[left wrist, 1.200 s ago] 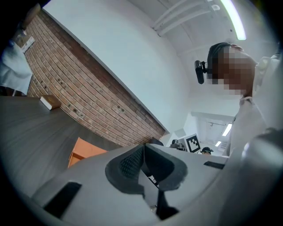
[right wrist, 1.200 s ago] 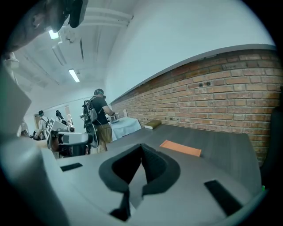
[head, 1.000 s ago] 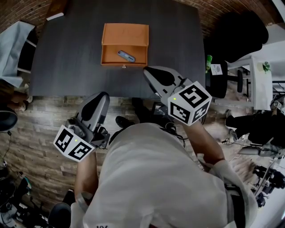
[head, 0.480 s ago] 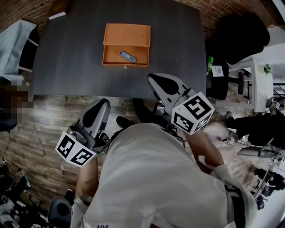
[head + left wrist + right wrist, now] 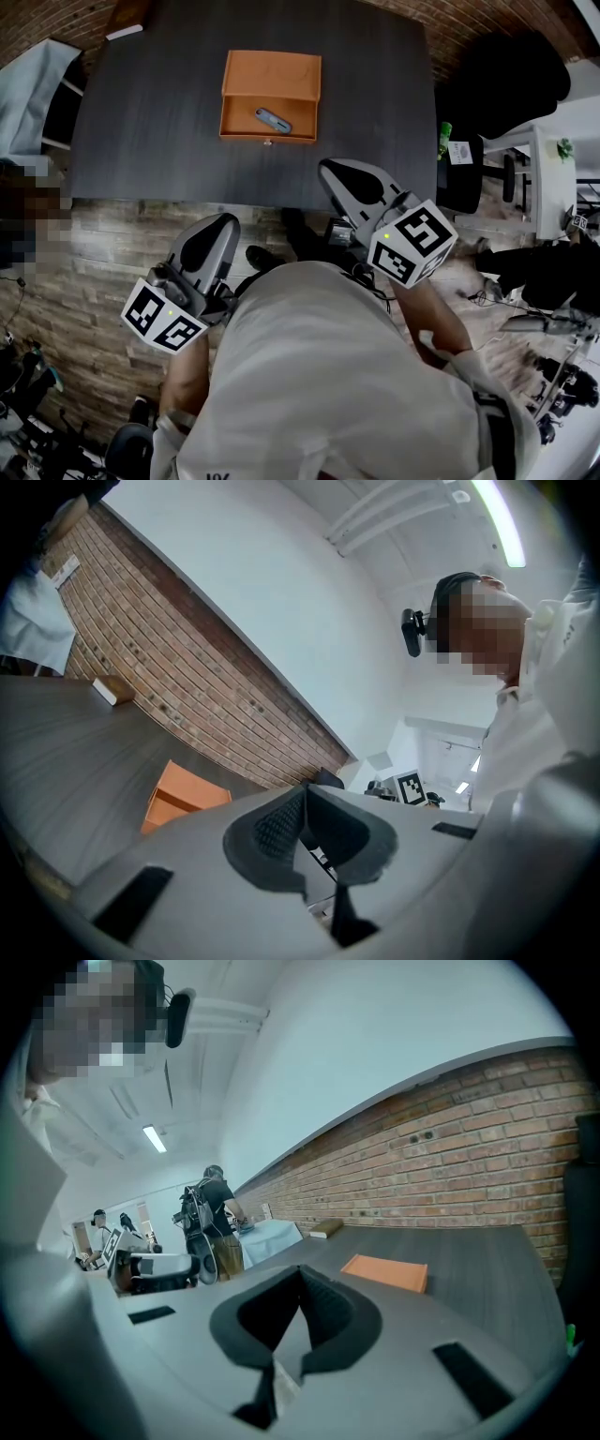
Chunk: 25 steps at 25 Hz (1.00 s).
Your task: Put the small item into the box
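An orange box (image 5: 272,77) sits on the dark table (image 5: 150,122), its front tray pulled open. A small grey item (image 5: 273,120) lies in that tray. Both grippers hang below the table's near edge, close to the person's body and well away from the box. My left gripper (image 5: 217,228) is shut with nothing in it, and the right gripper (image 5: 334,172) is also shut and empty. From the left gripper view the box (image 5: 183,800) lies beyond the closed left gripper (image 5: 305,795). In the right gripper view the box (image 5: 386,1272) shows past the closed right gripper (image 5: 300,1275).
A black office chair (image 5: 506,75) stands to the right of the table, with a green bottle (image 5: 441,131) beside it. A pale cloth (image 5: 33,89) lies at the left. A flat light object (image 5: 124,33) rests on the table's far left corner. People (image 5: 214,1213) stand in the background.
Both grippers have drifted slightly back from the table toward the person's body. The grey item stays in the box's open tray.
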### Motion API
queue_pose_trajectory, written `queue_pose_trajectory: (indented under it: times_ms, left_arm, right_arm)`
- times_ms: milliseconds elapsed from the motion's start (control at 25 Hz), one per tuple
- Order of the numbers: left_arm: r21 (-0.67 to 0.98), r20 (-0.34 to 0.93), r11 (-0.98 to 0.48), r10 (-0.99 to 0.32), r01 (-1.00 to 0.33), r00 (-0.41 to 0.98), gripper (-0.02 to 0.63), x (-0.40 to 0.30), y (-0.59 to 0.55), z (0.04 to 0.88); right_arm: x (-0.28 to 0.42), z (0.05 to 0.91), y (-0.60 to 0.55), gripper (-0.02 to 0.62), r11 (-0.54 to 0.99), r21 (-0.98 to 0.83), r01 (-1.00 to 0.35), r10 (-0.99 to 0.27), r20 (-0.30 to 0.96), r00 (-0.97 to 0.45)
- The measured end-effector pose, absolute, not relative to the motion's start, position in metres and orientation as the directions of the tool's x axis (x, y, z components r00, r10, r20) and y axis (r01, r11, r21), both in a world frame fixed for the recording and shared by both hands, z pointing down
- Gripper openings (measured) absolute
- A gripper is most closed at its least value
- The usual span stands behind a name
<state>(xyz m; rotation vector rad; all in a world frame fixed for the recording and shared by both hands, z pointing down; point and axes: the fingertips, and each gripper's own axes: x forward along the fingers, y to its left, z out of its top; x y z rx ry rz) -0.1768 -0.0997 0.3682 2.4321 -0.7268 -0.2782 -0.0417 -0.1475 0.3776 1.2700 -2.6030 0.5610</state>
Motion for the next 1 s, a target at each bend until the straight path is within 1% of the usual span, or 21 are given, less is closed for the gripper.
queue_pose_trajectory:
  times_ms: [560, 1000]
  left_arm:
    - [0.577, -0.036, -0.694, -0.549, -0.431, 0.835, 0.018, -0.178, -0.1, 0.365]
    - [0.585, -0.026, -0.691, -0.539, -0.424, 0.842, 0.018, -0.176, -0.101, 0.368]
  right_arm:
    - [-0.046, 0.369, -0.151, 0.012, 0.567, -0.224, -0.793, -0.725, 0.32, -0.609]
    - [-0.019, 0.359, -0.169, 0.012, 0.525, -0.187, -0.83, -0.769, 0.315, -0.557]
